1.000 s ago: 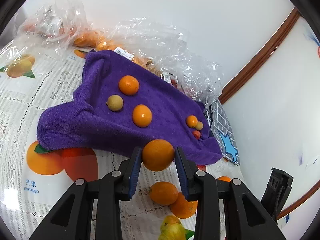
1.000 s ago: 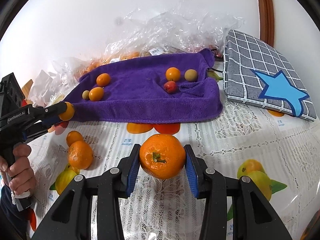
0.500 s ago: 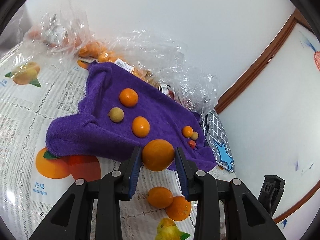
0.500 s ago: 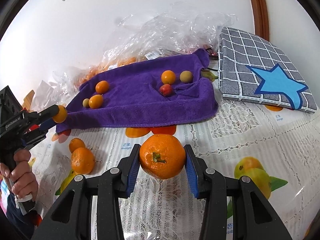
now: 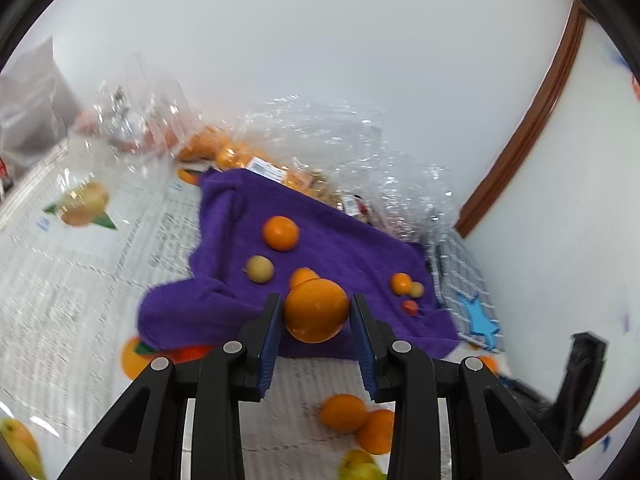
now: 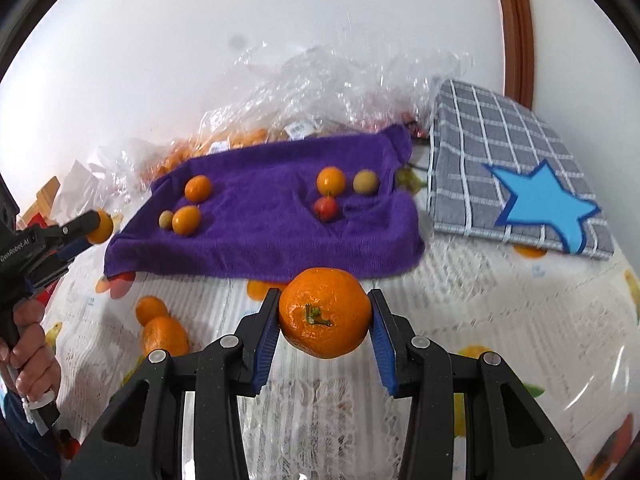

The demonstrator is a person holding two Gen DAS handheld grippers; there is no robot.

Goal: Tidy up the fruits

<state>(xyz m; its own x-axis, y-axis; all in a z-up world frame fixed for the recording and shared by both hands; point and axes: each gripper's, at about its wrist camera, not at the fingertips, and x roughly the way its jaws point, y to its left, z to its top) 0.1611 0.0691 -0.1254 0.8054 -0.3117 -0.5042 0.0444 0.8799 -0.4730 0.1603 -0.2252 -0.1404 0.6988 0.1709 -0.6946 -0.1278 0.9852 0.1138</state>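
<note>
Left gripper point(image 5: 316, 316): clamped on small smooth orange fruit point(image 5: 316, 310), frame centre. Right gripper point(image 6: 323, 320): clamped on stemmed orange mandarin point(image 6: 325, 312). Destination, likely: crumpled purple towel point(image 6: 260, 216), mid-frame. Handling: set each beside matching fruit, release low to prevent rolling

On your left gripper point(image 6: 94, 226), white lettering on the black body reads "GenRobot.AI"; other printed labels stay illegible.

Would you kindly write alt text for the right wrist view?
The right gripper holds a large orange above a lace tablecloth. Beyond lies a purple towel with six small fruits, and a grey checked cloth.
</note>
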